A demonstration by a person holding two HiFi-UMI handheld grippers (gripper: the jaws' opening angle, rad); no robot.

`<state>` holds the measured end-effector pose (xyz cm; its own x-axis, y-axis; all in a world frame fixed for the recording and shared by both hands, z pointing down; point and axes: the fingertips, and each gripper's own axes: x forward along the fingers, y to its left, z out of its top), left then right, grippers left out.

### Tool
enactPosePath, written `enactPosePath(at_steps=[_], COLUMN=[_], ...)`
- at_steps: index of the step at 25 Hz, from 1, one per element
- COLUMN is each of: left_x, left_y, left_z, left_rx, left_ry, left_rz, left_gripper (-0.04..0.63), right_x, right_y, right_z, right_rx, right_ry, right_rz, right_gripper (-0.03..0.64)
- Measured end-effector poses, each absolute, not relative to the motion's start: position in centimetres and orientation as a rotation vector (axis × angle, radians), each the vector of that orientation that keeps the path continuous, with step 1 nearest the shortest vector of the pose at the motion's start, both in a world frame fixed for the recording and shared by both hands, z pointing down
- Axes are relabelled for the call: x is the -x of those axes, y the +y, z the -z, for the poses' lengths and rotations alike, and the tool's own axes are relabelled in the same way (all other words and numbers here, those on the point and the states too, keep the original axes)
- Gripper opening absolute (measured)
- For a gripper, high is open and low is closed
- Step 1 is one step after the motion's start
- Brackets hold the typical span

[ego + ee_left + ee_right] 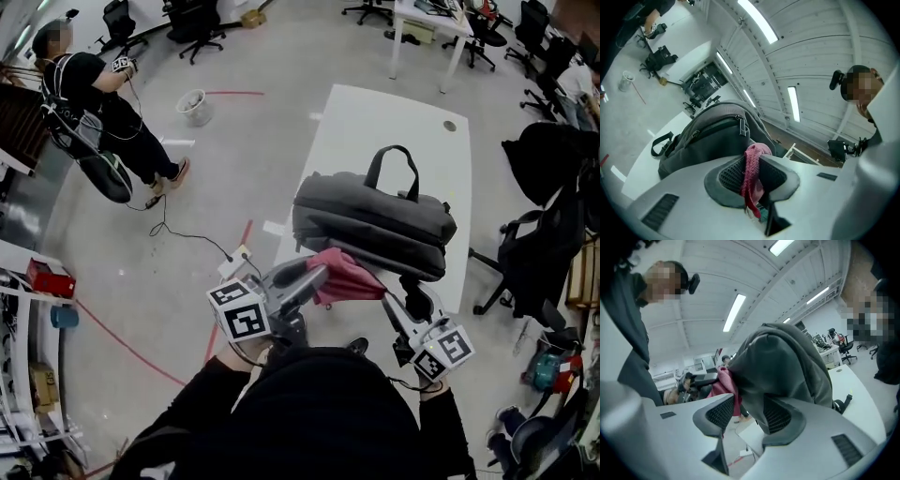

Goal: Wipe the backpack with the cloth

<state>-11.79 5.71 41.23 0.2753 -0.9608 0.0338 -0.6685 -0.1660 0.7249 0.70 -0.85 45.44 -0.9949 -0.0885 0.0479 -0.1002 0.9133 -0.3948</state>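
Currently the left tongs (pixel 751 171) are clamped on the pink cloth (pixel 757 152), which is at the near edge of the grey backpack (pixel 375 220). The backpack lies on the white tabletop (pixel 394 122). The right tongs (pixel 745 416) stand wide apart, with one end of the backpack between them.

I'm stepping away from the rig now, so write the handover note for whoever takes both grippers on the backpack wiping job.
Left gripper: shut on the pink cloth, held up at the near side of the backpack.
Right gripper: open, jaws apart around the backpack's near end, not pinching it.
Backpack: lying on the white table, handle on the far side.
Done: cloth is in hand and at the bag; how much is wiped cannot be told.
Left: wipe the backpack's surfaces, probably steadying it with the right gripper.
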Motion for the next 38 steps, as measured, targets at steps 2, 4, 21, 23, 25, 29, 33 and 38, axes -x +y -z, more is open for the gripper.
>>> enactPosePath(at_steps=[2,4,21,23,25,29,33,38], left_x=[12.9,13.7,10.8,10.2,10.3,11.8,14.2,17.8], left_y=[5.2,4.4,2.8,3.1,3.3,4.0,5.1,4.6], left_z=[-40.9,-41.0,-40.1,-39.9,-39.5,-38.7,-36.1,-36.6], left_rx=[-1.927,-1.941,-2.230,-2.247,-2.251,-2.301,-2.394,-2.286], left_ry=[-1.405,-1.344,-0.764,-0.754,-0.786,-0.980,-1.337,-1.865], left_rz=[0.621,0.637,0.313,0.285,0.286,0.230,0.108,-0.061], left_gripper=[0.083,0.083,0.127,0.172,0.198,0.201,0.201,0.211], right_x=[-1.0,-1.4,12.5,12.3,11.3,6.7,0.7,-2.2], right_y=[-2.2,-3.9,3.6,4.0,3.7,-0.3,-4.4,-7.4], right_z=[-43.0,-41.7,-41.0,-40.5,-40.6,-41.9,-42.1,-41.7], right_rx=[-0.189,-0.271,-0.118,-0.083,-0.099,-0.326,-0.635,-0.786], right_ry=[-3.155,-3.208,-3.133,-3.164,-3.177,-3.161,-3.122,-3.092], right_rz=[-0.868,-1.084,-0.017,-0.053,-0.135,-0.252,-0.287,-0.253], right_gripper=[0.198,0.198,0.288,0.234,0.138,0.100,0.097,0.098])
